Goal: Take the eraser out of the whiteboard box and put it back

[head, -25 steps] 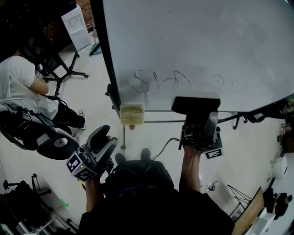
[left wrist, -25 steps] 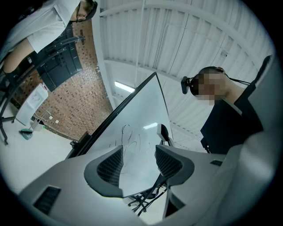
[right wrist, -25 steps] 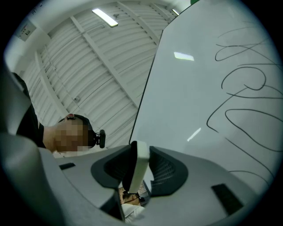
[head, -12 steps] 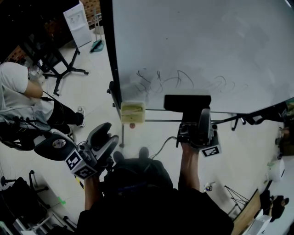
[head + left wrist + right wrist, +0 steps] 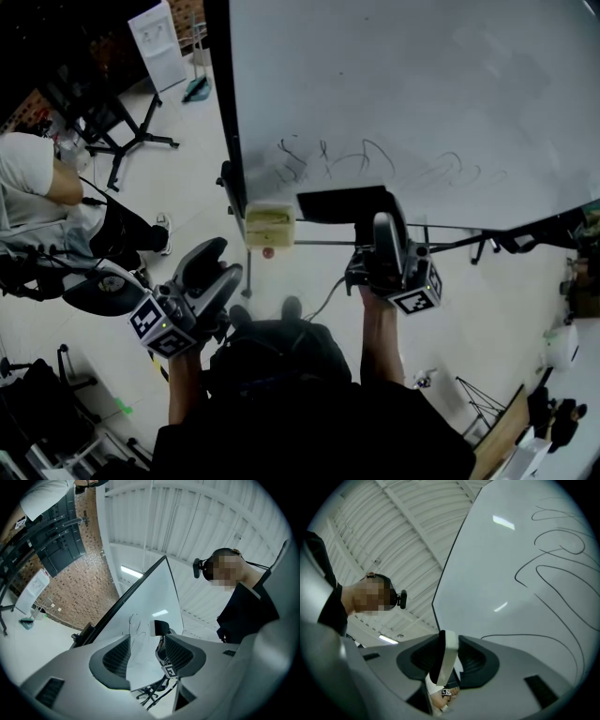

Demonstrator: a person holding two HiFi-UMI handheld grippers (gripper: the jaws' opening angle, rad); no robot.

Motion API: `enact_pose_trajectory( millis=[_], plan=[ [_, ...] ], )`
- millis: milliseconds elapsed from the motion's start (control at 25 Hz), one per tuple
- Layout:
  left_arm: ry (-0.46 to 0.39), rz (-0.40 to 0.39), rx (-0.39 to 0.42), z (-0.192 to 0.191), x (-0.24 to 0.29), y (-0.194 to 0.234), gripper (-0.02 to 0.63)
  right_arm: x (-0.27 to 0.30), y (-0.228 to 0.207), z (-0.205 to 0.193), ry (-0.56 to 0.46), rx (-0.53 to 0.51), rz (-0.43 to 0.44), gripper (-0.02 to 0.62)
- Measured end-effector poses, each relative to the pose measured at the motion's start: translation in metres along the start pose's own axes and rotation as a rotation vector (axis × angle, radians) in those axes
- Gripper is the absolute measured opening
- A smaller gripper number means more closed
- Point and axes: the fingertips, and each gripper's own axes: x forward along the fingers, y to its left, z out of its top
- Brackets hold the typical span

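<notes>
Right gripper (image 5: 450,663) jaws tight on the eraser (image 5: 342,204); left gripper (image 5: 146,656) jaws apart, empty.

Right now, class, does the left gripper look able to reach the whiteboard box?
Probably yes. The left gripper is open and empty, and nothing stands between it and the whiteboard box just ahead of it. The right gripper, shut on the eraser, is off to the side.

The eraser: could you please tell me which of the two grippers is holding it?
The right gripper: its jaws are clamped on the eraser, just below the scribbles on the whiteboard. The left gripper has its jaws apart with nothing between them.
</notes>
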Motion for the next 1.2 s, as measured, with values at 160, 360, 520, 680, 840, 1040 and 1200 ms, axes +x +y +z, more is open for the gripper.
enact_pose_trajectory(
  millis=[160, 360, 520, 680, 840, 1040, 1200],
  plan=[
    [0.014, 0.03, -0.039, 0.001, 0.006, 0.0, 0.225, -0.002, -0.008, -0.021, 0.085, -0.003, -0.021, 0.153],
    [0.01, 0.024, -0.03, 0.001, 0.006, 0.0, 0.225, 0.0, -0.01, -0.043, 0.17, 0.011, -0.012, 0.153],
    [-0.001, 0.014, -0.024, 0.001, 0.006, 0.0, 0.225, 0.0, -0.01, -0.059, 0.223, 0.019, 0.003, 0.153],
    [0.015, 0.024, -0.035, -0.001, 0.006, 0.0, 0.225, -0.005, -0.013, -0.074, 0.273, 0.026, 0.006, 0.153],
    [0.025, 0.015, -0.02, -0.004, 0.003, 0.001, 0.225, -0.006, -0.016, -0.089, 0.331, 0.012, -0.004, 0.153],
    [0.019, 0.019, -0.032, -0.004, 0.005, 0.002, 0.225, -0.01, -0.023, -0.11, 0.407, -0.013, -0.019, 0.153],
    [0.024, 0.021, -0.03, -0.007, 0.003, 0.004, 0.225, -0.015, -0.028, -0.129, 0.476, -0.043, -0.034, 0.153]
  ],
)
